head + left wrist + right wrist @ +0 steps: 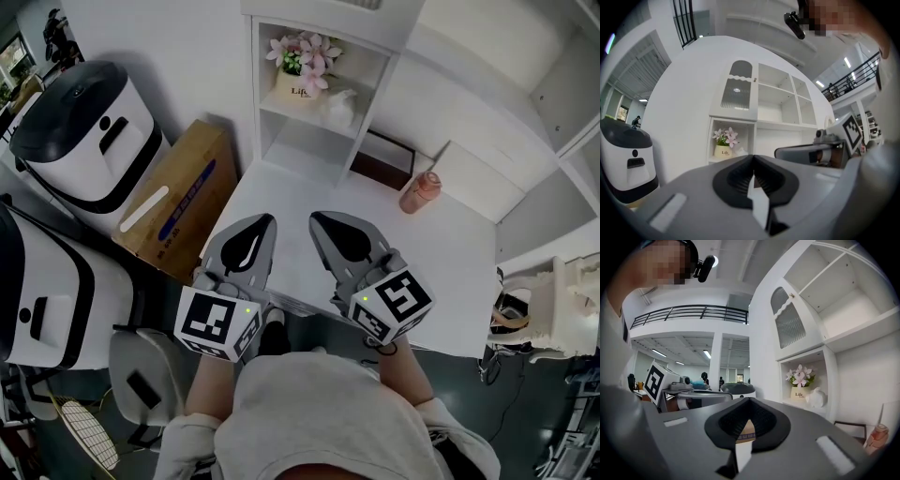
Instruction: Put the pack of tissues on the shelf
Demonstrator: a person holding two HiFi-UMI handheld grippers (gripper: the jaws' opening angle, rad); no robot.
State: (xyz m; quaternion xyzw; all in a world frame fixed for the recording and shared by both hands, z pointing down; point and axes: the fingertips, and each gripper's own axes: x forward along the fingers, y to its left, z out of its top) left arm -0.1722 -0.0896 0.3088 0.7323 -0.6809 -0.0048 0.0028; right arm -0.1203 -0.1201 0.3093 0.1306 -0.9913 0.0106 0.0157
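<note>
A white, crumpled pack of tissues (338,108) lies on the lower shelf of the white shelf unit (309,141), right beside a pot of pink flowers (302,66). It also shows in the left gripper view as the pack (741,150) and in the right gripper view as the pack (815,398). My left gripper (269,218) and right gripper (316,217) hover side by side over the near part of the white table (450,272), well short of the shelf. Both point towards it. Each is shut with nothing between its jaws, as seen for my left gripper (753,157) and my right gripper (749,399).
A pink bottle (420,191) stands on the table at the back right. A dark flat frame (380,159) leans at the wall beside the shelf. A cardboard box (178,202) and white machines (89,131) stand on the floor to the left.
</note>
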